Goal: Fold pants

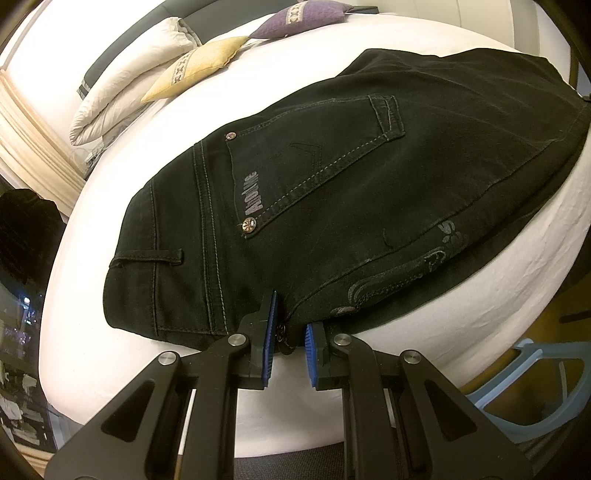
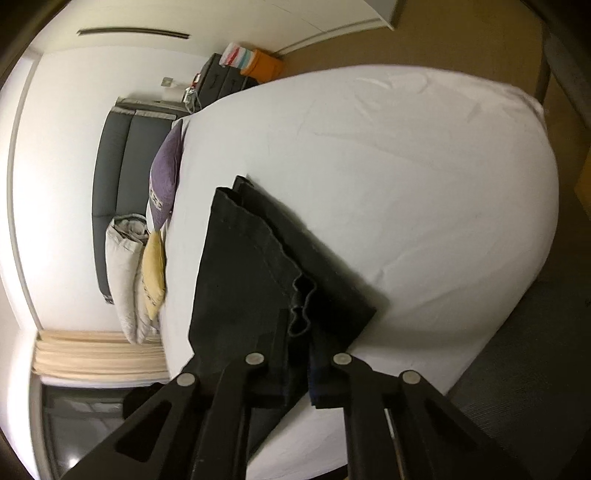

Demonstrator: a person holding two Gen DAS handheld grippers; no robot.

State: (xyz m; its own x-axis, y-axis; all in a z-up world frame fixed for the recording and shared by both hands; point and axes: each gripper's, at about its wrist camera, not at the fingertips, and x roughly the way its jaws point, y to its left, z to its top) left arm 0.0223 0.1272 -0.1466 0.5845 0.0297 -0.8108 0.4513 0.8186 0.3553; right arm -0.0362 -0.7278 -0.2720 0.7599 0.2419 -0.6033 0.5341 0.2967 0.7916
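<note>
Black jeans (image 1: 351,192) lie folded in half lengthwise on the white bed (image 1: 461,295), back pocket up, waistband at the near left. My left gripper (image 1: 290,341) is at the near waist edge, its blue pads a little apart around the fabric and a small metal charm. In the right wrist view the leg ends (image 2: 258,266) are bunched between the fingers of my right gripper (image 2: 299,332), which is shut on the hems and holds them slightly above the bed (image 2: 406,184).
A folded cream duvet (image 1: 122,85), a yellow cushion (image 1: 195,66) and a purple cushion (image 1: 295,22) lie at the head of the bed. A blue plastic stool (image 1: 535,391) stands by the bed's near right. A dark dresser (image 2: 225,74) stands by the wall.
</note>
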